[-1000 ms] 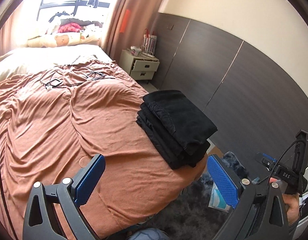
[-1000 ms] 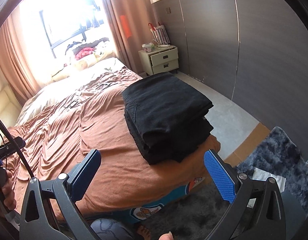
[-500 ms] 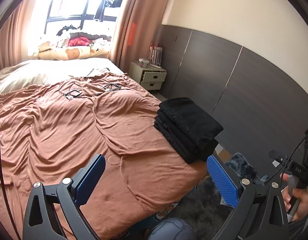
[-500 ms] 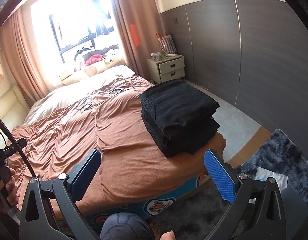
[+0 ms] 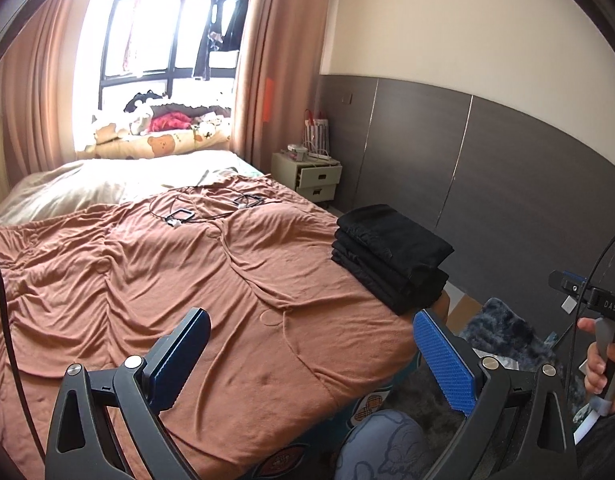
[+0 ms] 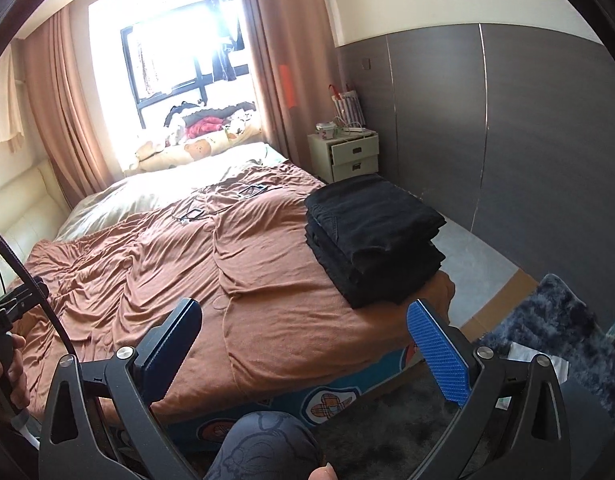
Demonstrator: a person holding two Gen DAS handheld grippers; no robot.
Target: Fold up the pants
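On the bed (image 5: 227, 320) sit soft, limp folded pants (image 6: 371, 236); grip the thick folded edge. Both tools (image 5: 311, 356) (image 6: 303, 352) spread, empty.

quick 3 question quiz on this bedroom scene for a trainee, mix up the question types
1. True or false: the left gripper is clamped on the black pants.
2. Where does the folded stack of black pants lie?
A. in the middle of the bed
B. at the bed's right edge, near the foot corner
C. on the nightstand
3. Fill in: on the brown bedspread near the pillow end lie thin black ____ with small square pieces.

Key
1. False. Its jaws stand open and hold nothing; the right gripper is open too.
2. B. The nightstand stands beyond, against the wall.
3. Cables.
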